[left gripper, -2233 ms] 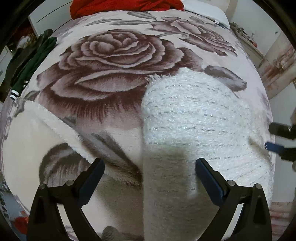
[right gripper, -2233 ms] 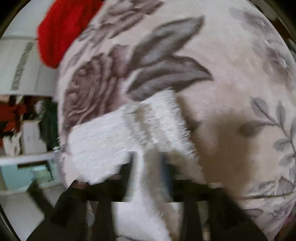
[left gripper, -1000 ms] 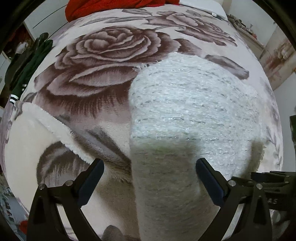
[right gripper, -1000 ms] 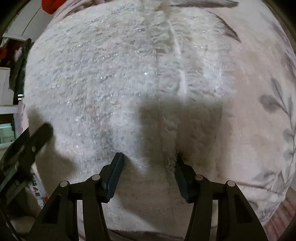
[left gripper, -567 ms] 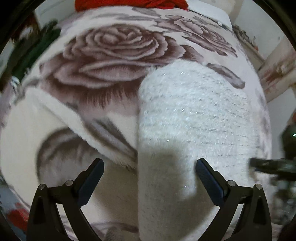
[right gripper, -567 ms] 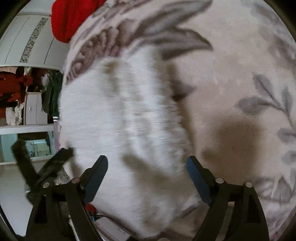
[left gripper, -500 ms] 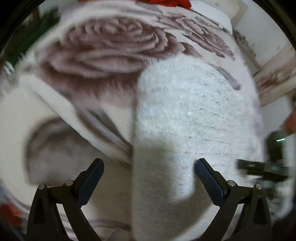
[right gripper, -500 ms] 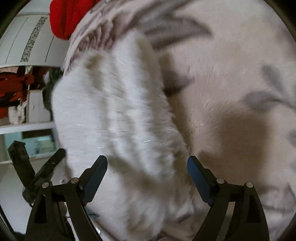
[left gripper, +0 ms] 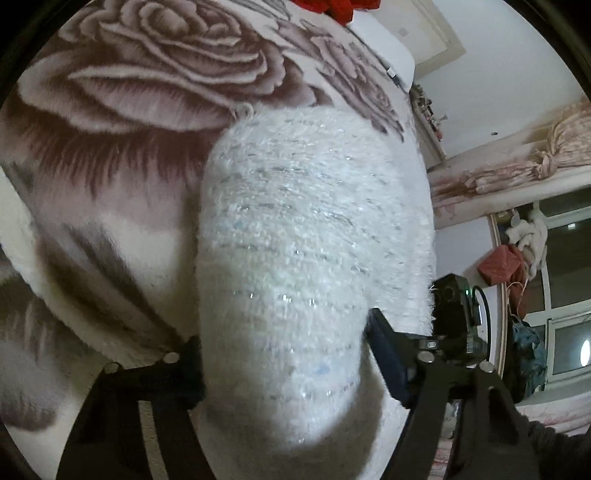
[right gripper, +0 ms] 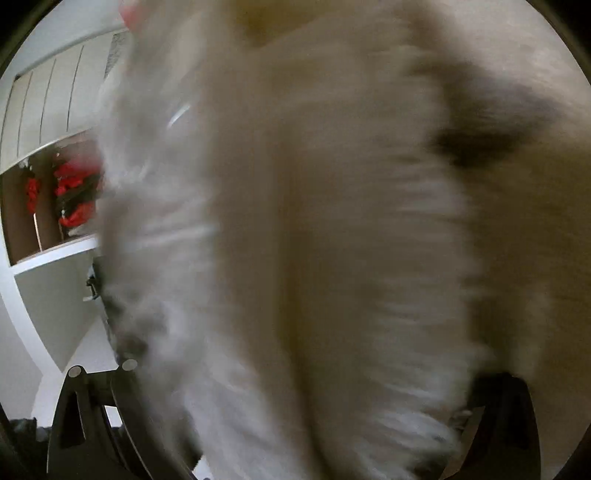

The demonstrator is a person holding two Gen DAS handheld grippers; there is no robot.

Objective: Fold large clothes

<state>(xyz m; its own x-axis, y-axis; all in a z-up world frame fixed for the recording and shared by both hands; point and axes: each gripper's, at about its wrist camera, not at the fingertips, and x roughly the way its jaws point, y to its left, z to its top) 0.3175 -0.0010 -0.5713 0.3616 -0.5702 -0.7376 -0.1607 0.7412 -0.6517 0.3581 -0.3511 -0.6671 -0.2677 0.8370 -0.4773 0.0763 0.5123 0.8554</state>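
A fluffy white sweater (left gripper: 310,240), folded into a thick bundle, lies on the rose-patterned blanket (left gripper: 147,74). My left gripper (left gripper: 284,365) is open, its fingers straddling the near end of the bundle. In the right wrist view the same sweater (right gripper: 295,258) fills the frame, heavily blurred. My right gripper (right gripper: 295,398) is open wide, with the bundle bulging between its fingers. The right gripper's body also shows in the left wrist view (left gripper: 454,317), against the bundle's right side.
A red garment (left gripper: 332,5) lies at the far end of the bed. A white pillow (left gripper: 384,48) sits beside it. Shelves with red items (right gripper: 70,195) stand off the bed's left side. A window and hung clothes (left gripper: 524,258) are at the right.
Both grippers have moved in close around the sweater bundle, left jaws narrowing around it. The right view has swung and blurred. The bundle looks lifted at the near end.
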